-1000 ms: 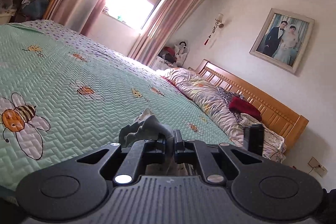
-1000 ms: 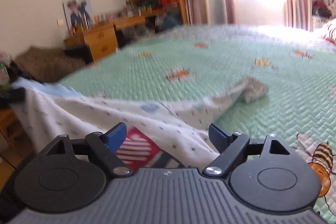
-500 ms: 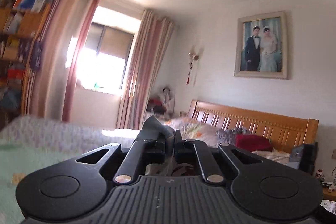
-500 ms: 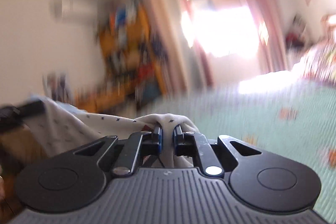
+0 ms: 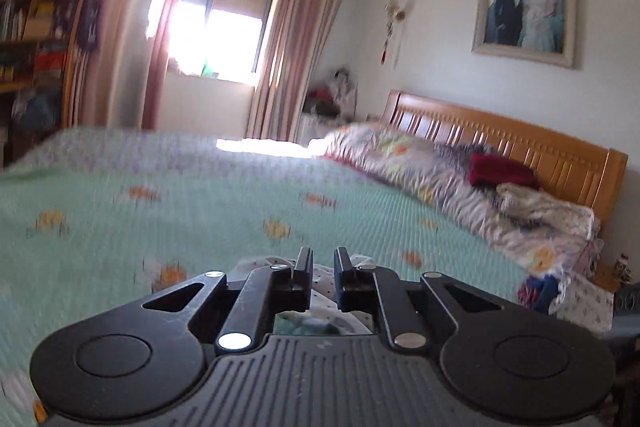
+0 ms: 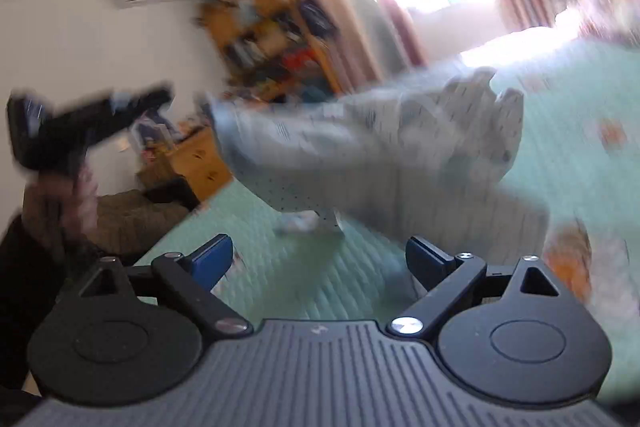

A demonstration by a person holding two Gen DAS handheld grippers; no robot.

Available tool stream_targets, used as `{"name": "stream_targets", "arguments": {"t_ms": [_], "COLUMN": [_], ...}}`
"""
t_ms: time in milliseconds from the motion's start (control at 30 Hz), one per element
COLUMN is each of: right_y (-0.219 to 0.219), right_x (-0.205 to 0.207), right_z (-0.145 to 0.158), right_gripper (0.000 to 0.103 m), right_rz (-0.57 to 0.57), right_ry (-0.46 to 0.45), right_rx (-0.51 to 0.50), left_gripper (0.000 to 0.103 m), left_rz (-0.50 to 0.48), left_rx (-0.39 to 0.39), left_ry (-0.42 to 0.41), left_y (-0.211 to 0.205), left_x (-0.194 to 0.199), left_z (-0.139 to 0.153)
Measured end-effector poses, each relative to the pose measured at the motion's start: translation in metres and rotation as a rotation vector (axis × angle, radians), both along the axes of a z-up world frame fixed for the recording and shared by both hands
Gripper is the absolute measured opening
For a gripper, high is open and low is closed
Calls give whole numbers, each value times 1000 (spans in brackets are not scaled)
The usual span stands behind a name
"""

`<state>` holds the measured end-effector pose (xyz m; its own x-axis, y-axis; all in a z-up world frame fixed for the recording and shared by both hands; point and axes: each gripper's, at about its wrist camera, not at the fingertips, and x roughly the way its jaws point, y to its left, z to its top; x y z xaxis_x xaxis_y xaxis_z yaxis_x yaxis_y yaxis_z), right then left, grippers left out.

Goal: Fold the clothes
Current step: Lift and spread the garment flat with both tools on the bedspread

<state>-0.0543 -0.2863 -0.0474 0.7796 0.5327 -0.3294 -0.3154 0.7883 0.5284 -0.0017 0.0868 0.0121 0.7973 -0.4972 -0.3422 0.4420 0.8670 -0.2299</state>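
A white garment with small dark dots [image 6: 380, 155] hangs in the air, blurred, over the green bee-print bedspread [image 6: 580, 163]. My right gripper [image 6: 320, 259] is open and empty, below and in front of the garment. My left gripper [image 5: 321, 273] has its jaws a small gap apart, with a bit of the dotted white garment [image 5: 320, 277] showing between and under them. In the right wrist view the left gripper [image 6: 80, 123] is held by a hand at the left, level with the garment's end.
The bedspread [image 5: 200, 219] fills the left wrist view. A rolled quilt [image 5: 420, 163] and red pillow [image 5: 500, 171] lie by the wooden headboard [image 5: 520, 143]. A bookshelf [image 6: 272, 27] and a wooden dresser [image 6: 192, 163] stand beyond the bed's far side.
My right gripper was shut on the white garment and has opened, and the garment now flies free ahead of it. My left gripper has tilted down toward the bed and its jaws have parted slightly.
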Motion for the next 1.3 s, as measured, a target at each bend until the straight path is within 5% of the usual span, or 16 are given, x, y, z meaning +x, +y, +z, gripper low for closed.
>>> {"name": "stream_targets", "arguments": {"t_ms": [67,300,433,567,633,700,900,967,1033,1233,1300], "right_y": [-15,14,84,159,186,199,213,216,216,187,171], "right_x": [-7,24,31,14,11,17,37,44,51,32,23], "right_z": [-9,3,-6,-38,-60,-78,-117,-120,-112,-34,-12], "right_gripper": [94,94,93,91,73,59,58,54,6,5,5], "right_rz": [-81,-108,52,192,224,232,227,222,207,73,39], "right_ry": [27,-69,-179,-352,-410,-404,-464,-486,-473,-558,-563], "right_rx": [19,-136,-384,-748,-948,-1088,-1365,-1397,-1383,-1142,-1084], "left_gripper": [12,19,24,26,31,41,62,62,62,62,62], "left_rz": [16,89,97,101,99,97,100,97,90,12,-37], "left_rx": [0,-15,69,150,152,142,133,131,138,128,217], "left_ry": [118,237,195,188,195,204,222,226,221,158,78], "left_y": [9,36,26,15,13,12,13,11,10,9,-5], "left_x": [-1,-13,-1,11,13,13,13,14,14,12,5], "left_z": [-50,-103,-91,-94,-99,-104,-114,-115,-114,-100,-99]}}
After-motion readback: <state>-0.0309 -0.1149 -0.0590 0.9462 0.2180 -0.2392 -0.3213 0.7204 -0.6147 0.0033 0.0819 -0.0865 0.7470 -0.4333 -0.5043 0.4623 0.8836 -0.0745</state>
